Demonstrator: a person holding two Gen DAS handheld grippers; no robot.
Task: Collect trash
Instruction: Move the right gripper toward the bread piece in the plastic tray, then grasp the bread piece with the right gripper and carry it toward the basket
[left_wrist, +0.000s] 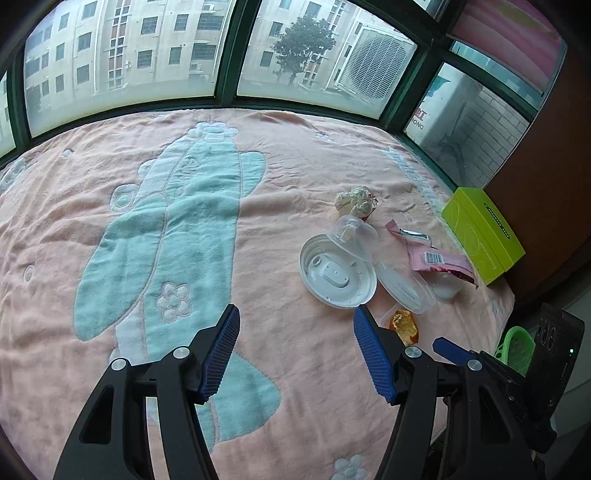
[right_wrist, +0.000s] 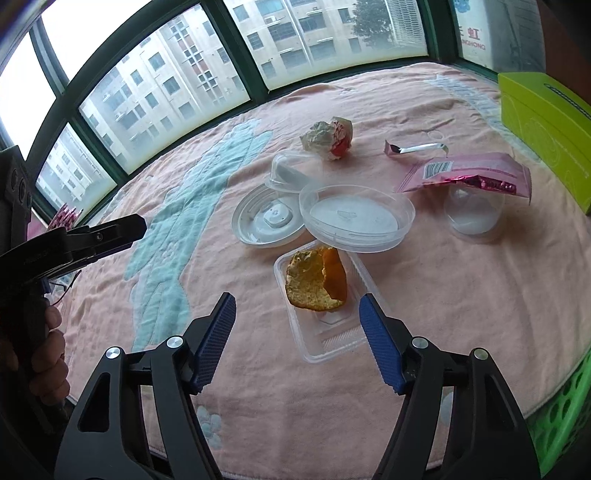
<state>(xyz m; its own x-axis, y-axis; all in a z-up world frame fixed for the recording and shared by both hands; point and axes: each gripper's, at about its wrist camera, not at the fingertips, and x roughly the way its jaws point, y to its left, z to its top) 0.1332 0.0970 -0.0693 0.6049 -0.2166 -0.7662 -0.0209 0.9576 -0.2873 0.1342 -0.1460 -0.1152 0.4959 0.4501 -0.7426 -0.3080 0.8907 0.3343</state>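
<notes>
We list the trash lying on a pink blanket (right_wrist: 424, 295) with a pale blue figure woven into it.

Right gripper (right_wrist: 297, 306): we hold it with its jaws apart and nothing pressed between them. Orange peel (right_wrist: 316, 278) sits in a clear rectangular tray (right_wrist: 328, 332), just above the gap between the pads in the right wrist view; the tray's near end reaches into that gap, closer to the right pad, not touched.

Left gripper (left_wrist: 295, 319): jaws apart, empty, over bare blanket. In the left wrist view the trash lies to the upper right of it.

Other items, right wrist view:
- White round lid (right_wrist: 266, 221), centre, beside a clear shallow dish (right_wrist: 356, 218) overlapping the tray's far end.
- Clear dome (right_wrist: 290, 173), behind the lid.
- Crumpled wrapper (right_wrist: 327, 138), upper centre.
- Small pink sachet (right_wrist: 413, 148), upper right.
- Pink packet (right_wrist: 465, 177), resting over a clear cup (right_wrist: 472, 214).
- Green box (right_wrist: 546, 122), far right edge.
- Green basket (right_wrist: 561, 413), lower right corner, off the blanket.
</notes>
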